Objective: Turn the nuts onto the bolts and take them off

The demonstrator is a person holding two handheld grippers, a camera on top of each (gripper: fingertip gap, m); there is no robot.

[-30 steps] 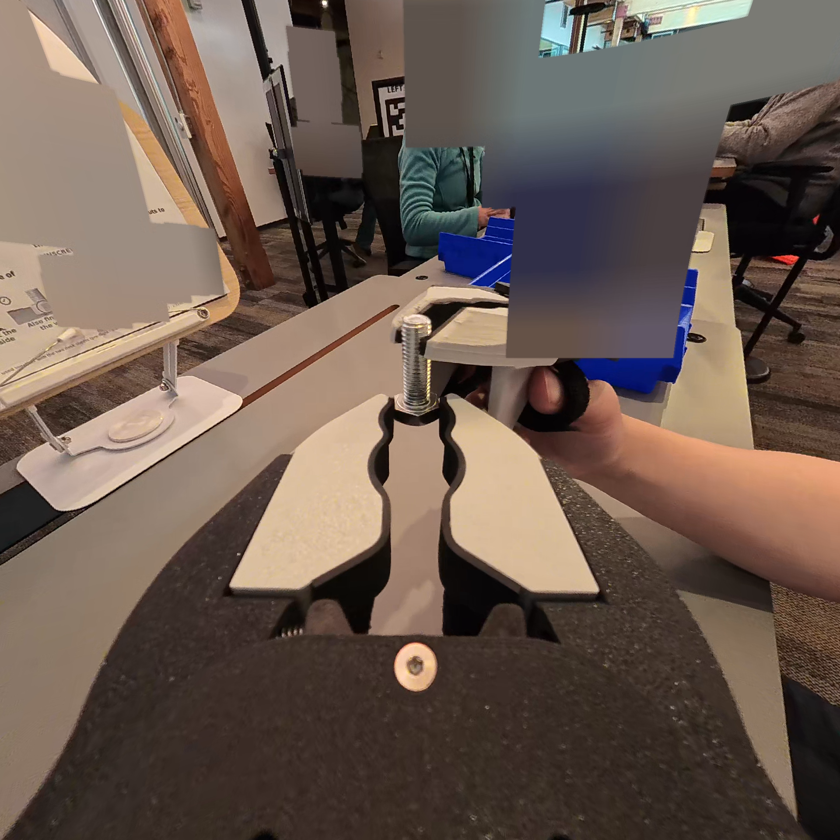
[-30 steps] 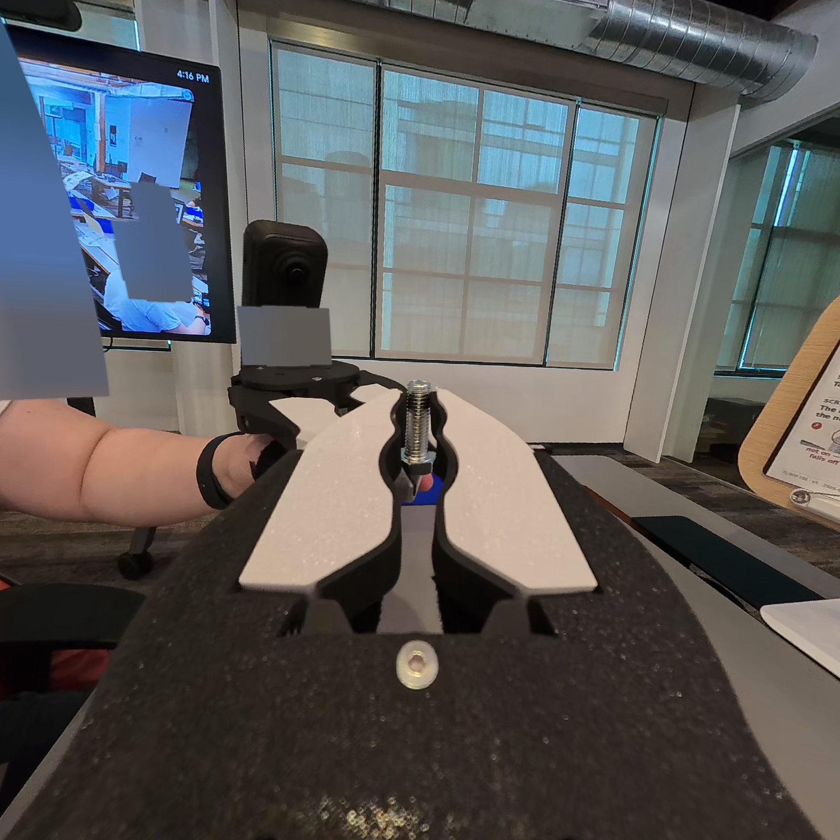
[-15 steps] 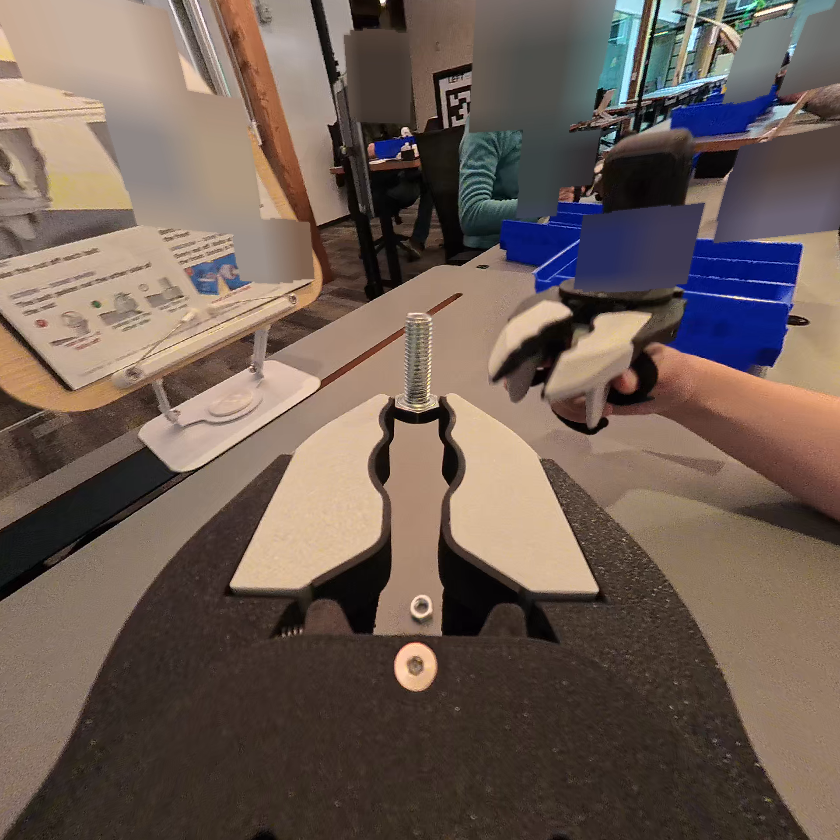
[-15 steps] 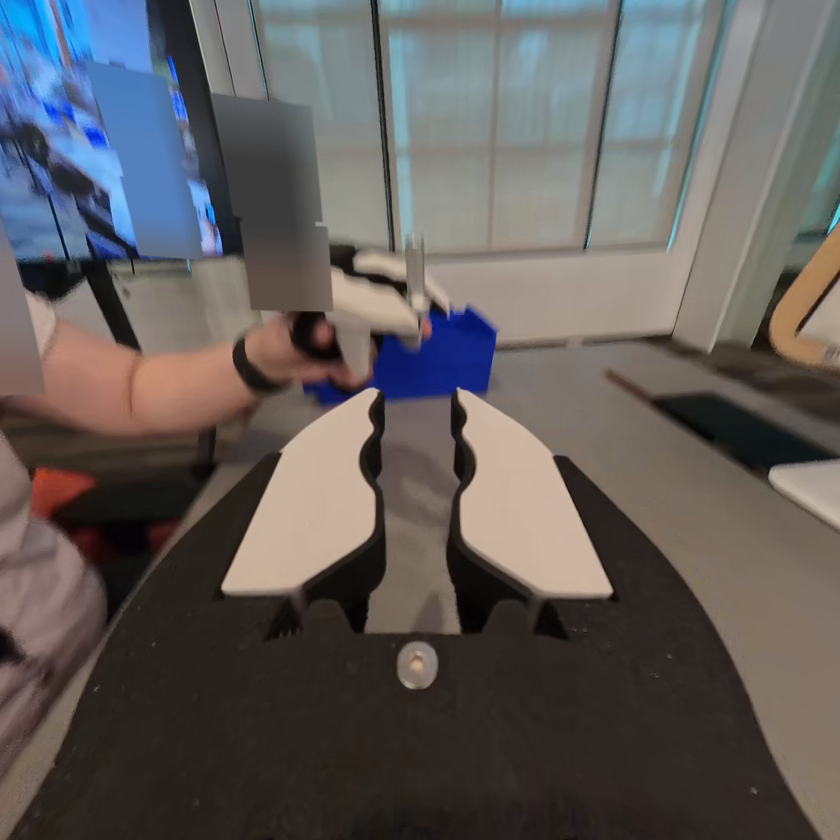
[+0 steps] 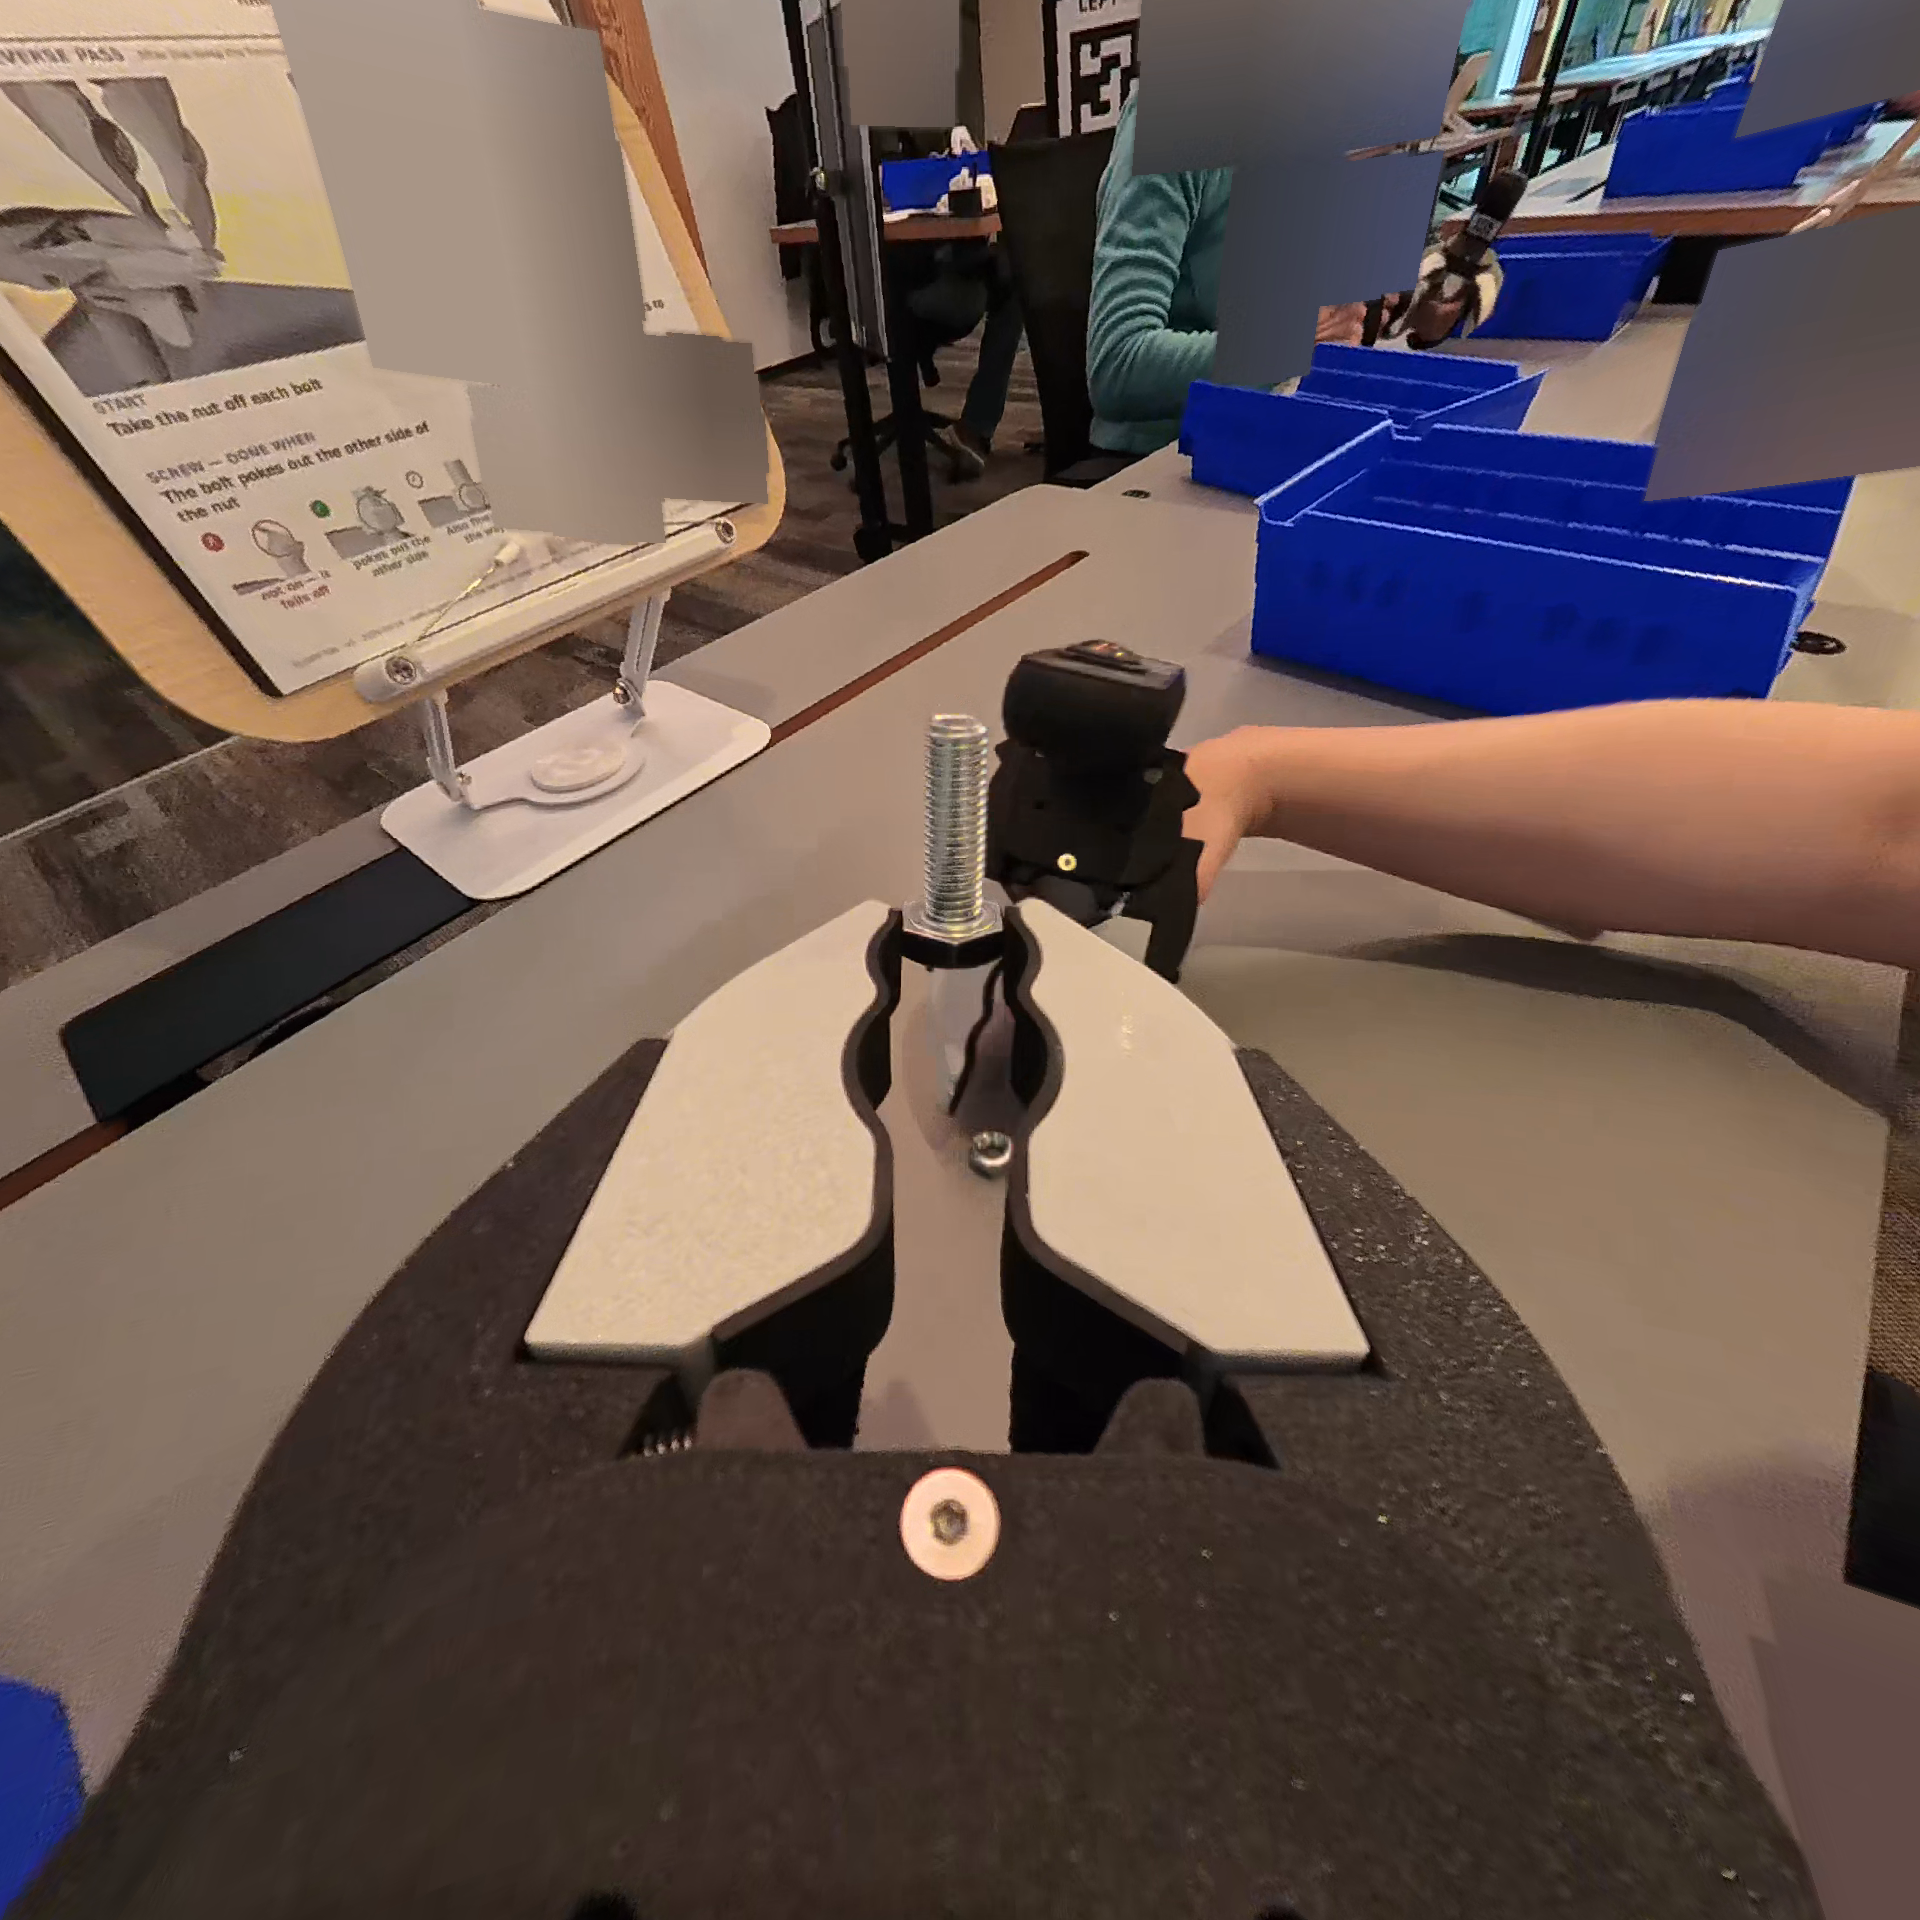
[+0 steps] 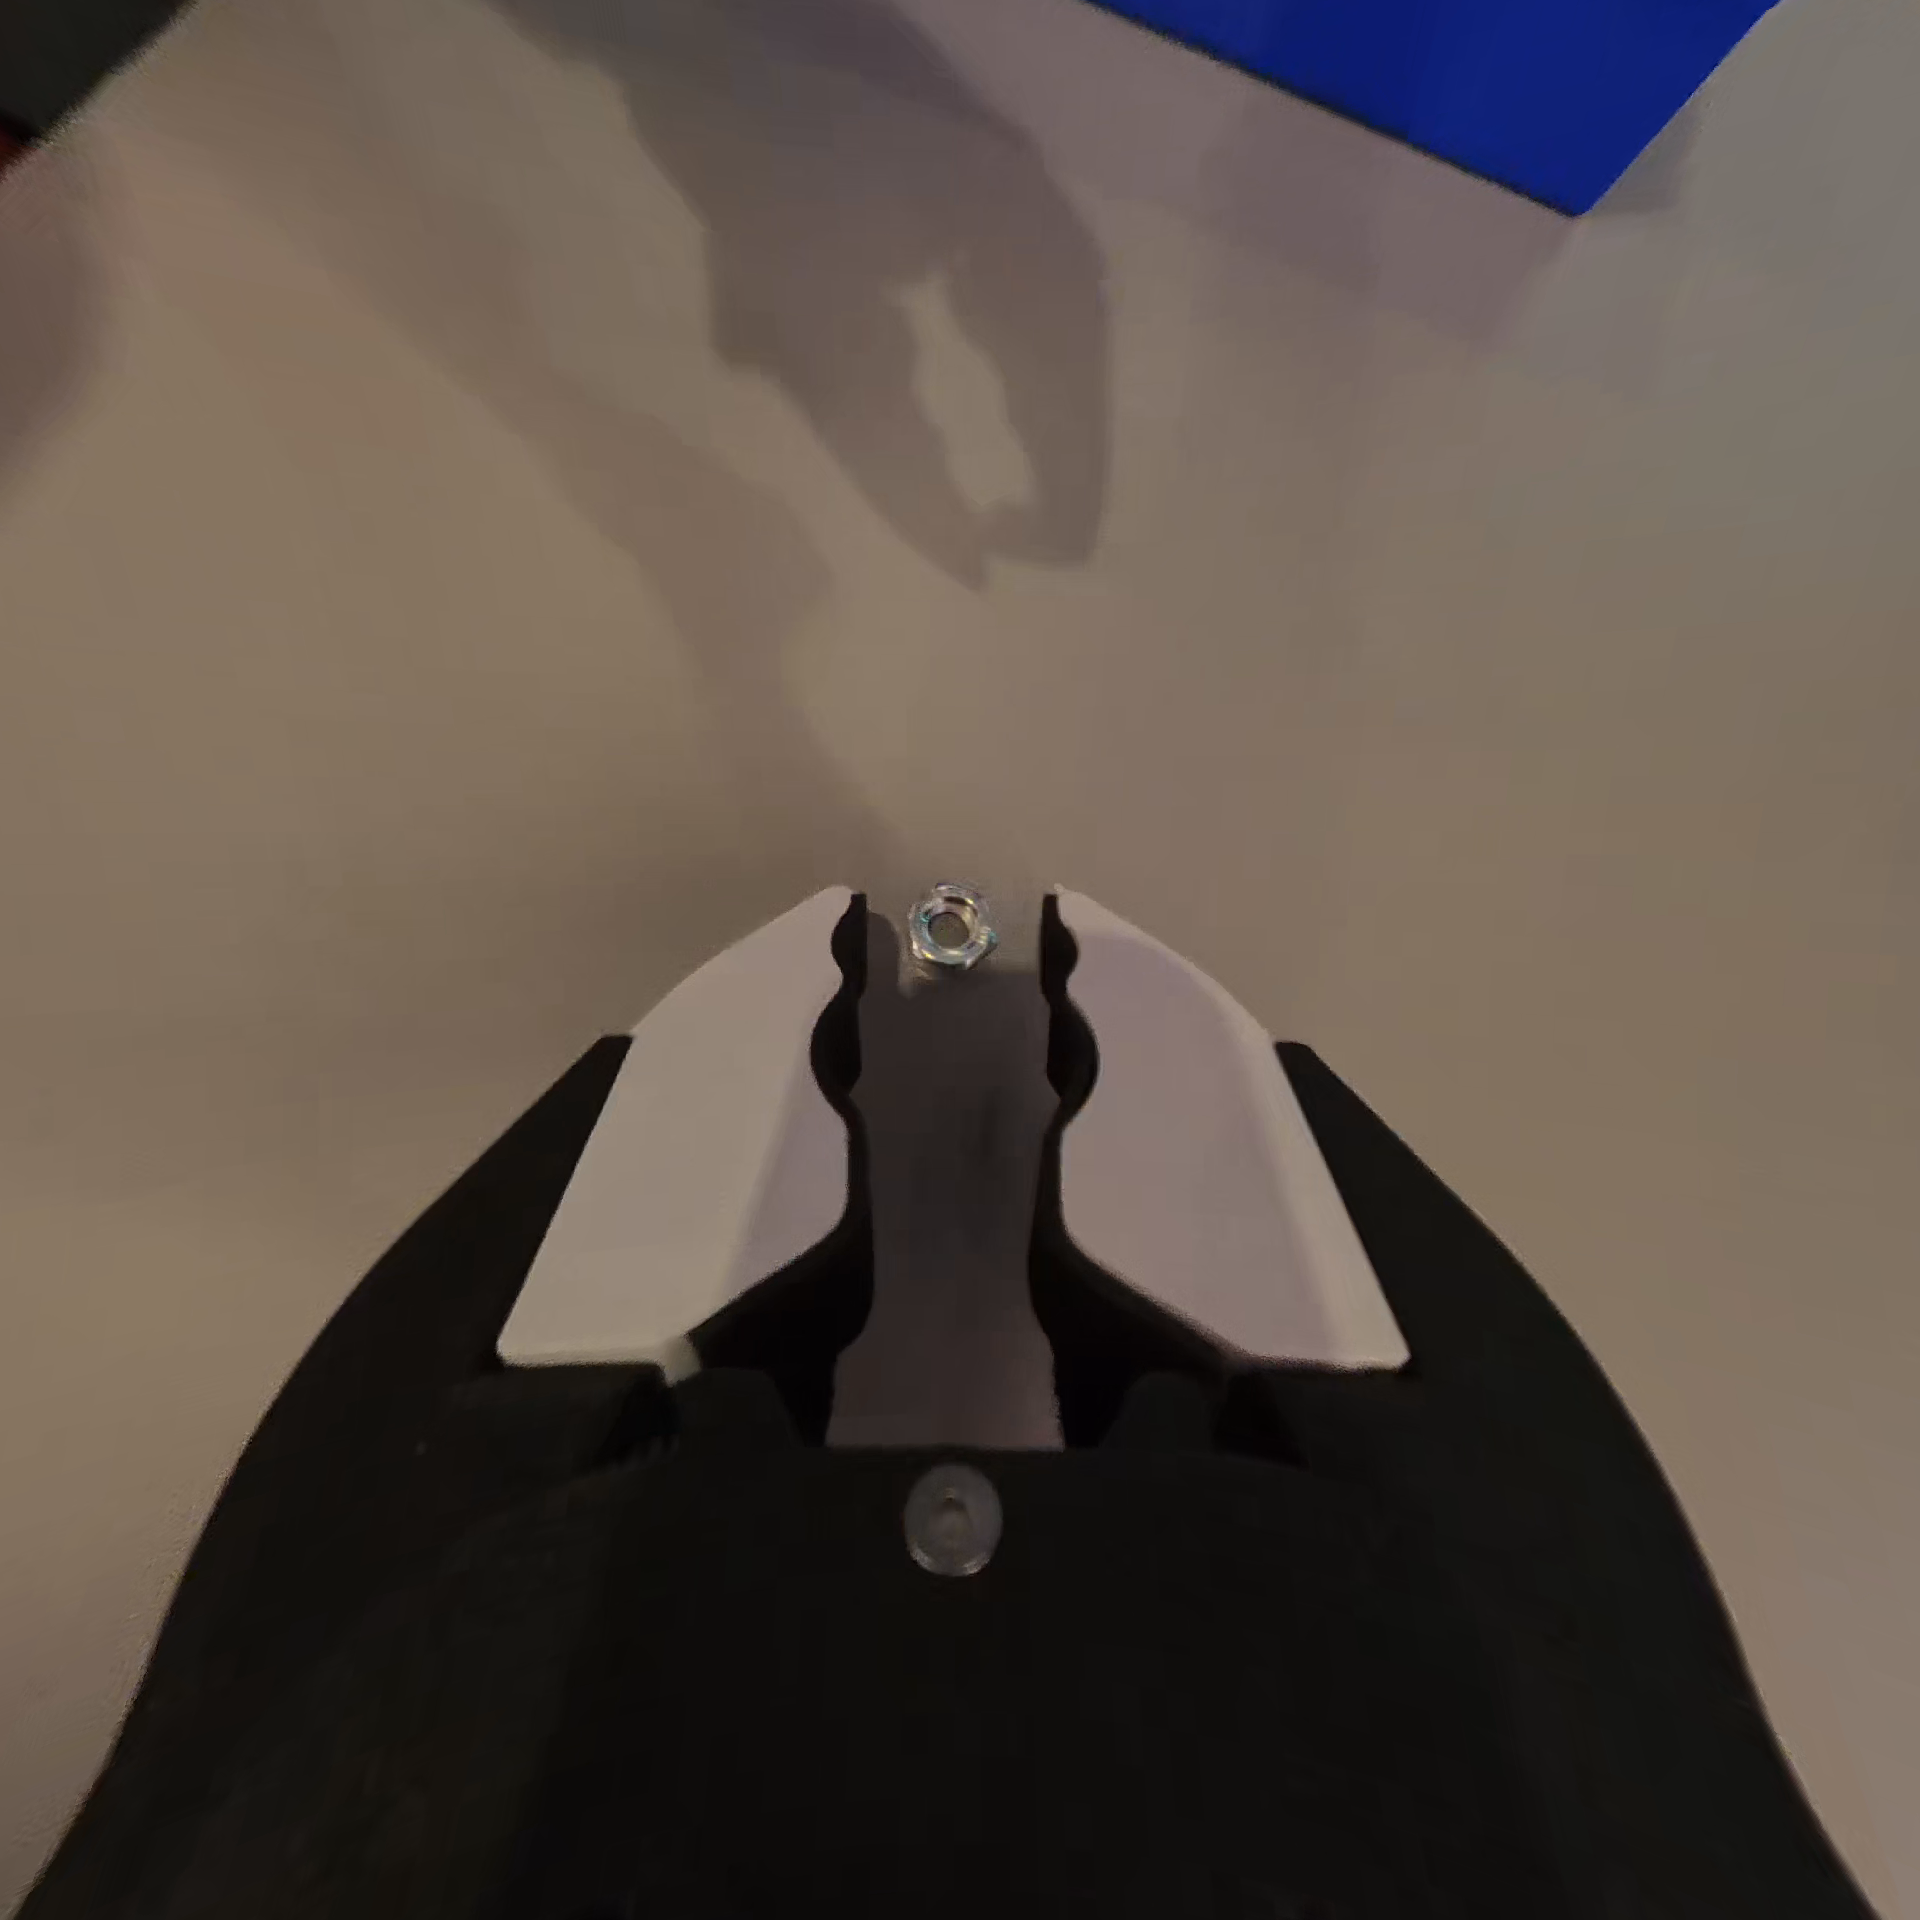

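Note:
My left gripper [image 5: 951, 920] is shut on the hex head of a silver bolt [image 5: 956, 821], which stands upright with its bare thread pointing up. My right gripper [image 6: 948, 896] points straight down at the grey table [image 6: 416, 623] and is open. A small silver nut [image 6: 951, 935] lies flat on the table between its fingertips, with a gap on each side. In the left wrist view the right gripper's black body [image 5: 1091, 810] is just behind the bolt. A nut [image 5: 990, 1151] also shows there on the table, through the gap between my left fingers.
Blue bins [image 5: 1507, 603] stand at the back right of the table, and one bin's corner [image 6: 1455, 73] lies ahead of the right gripper. An instruction board on a white stand [image 5: 312, 416] is at the back left. The person's forearm [image 5: 1558, 800] reaches in from the right. About 20 centimetres separates my left fingertips from my right.
The right gripper was closed around the bolt's thread at the nut. It opened, pulled away and swung down over the nut, which now lies on the table. The left gripper kept the bolt.

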